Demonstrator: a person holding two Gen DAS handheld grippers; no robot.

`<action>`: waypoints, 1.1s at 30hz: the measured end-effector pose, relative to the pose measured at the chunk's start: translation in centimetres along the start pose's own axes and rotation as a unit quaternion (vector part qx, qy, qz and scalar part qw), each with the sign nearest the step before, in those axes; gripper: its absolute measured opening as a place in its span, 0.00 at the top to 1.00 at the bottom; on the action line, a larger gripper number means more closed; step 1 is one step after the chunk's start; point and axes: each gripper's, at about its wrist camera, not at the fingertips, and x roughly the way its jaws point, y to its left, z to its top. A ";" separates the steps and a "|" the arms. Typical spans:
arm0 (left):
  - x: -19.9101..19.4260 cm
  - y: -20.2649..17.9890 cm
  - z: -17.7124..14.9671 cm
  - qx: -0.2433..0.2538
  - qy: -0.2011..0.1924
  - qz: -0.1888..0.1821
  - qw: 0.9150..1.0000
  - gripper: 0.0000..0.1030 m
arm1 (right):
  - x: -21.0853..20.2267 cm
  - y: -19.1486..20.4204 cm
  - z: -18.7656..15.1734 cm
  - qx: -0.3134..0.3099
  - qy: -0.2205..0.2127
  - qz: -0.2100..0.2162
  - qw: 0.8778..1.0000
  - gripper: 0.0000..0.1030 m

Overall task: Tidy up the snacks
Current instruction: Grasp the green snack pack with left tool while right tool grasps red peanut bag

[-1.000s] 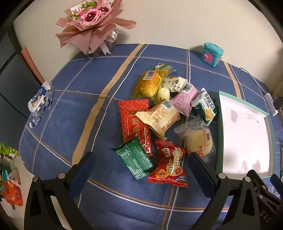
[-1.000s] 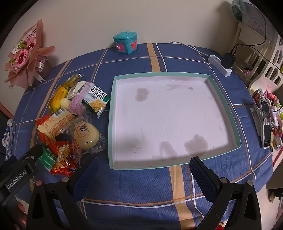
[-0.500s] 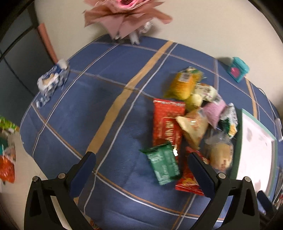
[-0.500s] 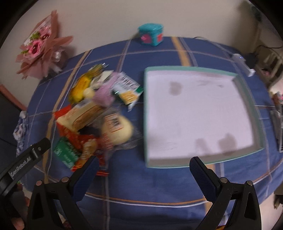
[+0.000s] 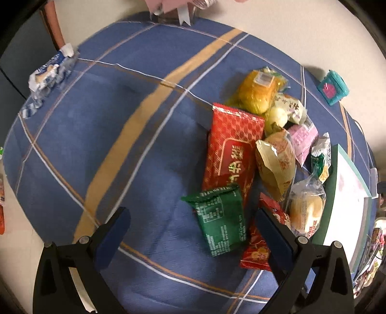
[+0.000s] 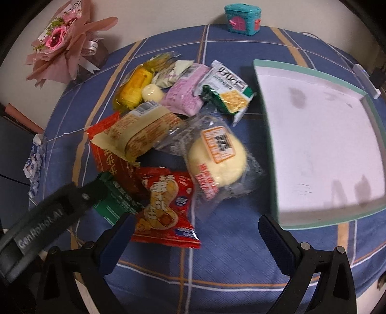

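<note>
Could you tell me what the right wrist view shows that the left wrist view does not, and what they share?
Only the right wrist view shows the pink flower bouquet whole, the tray's full white floor with nothing in it, and the left gripper's body from outside. Only the left wrist view shows the wide stretch of blue tablecloth left of the pile. Both show the snack pile, including the green packet, the long red packet and the wrapped round bun, plus the teal toy box. The right gripper and the left one both have open jaws holding nothing.
</note>
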 end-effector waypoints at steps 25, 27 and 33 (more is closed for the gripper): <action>6.0 0.2 0.3 -0.042 0.057 -0.061 0.996 0.55 | 4.9 1.7 0.0 -0.013 0.026 0.002 1.000 0.41; 6.2 -0.1 0.3 -0.042 0.056 -0.061 0.996 0.56 | 5.4 2.4 -0.2 -0.021 0.024 -0.006 0.999 0.44; 5.7 -1.0 0.4 -0.043 0.051 -0.068 0.995 0.60 | 6.2 4.1 -0.8 -0.038 0.022 -0.004 0.999 0.51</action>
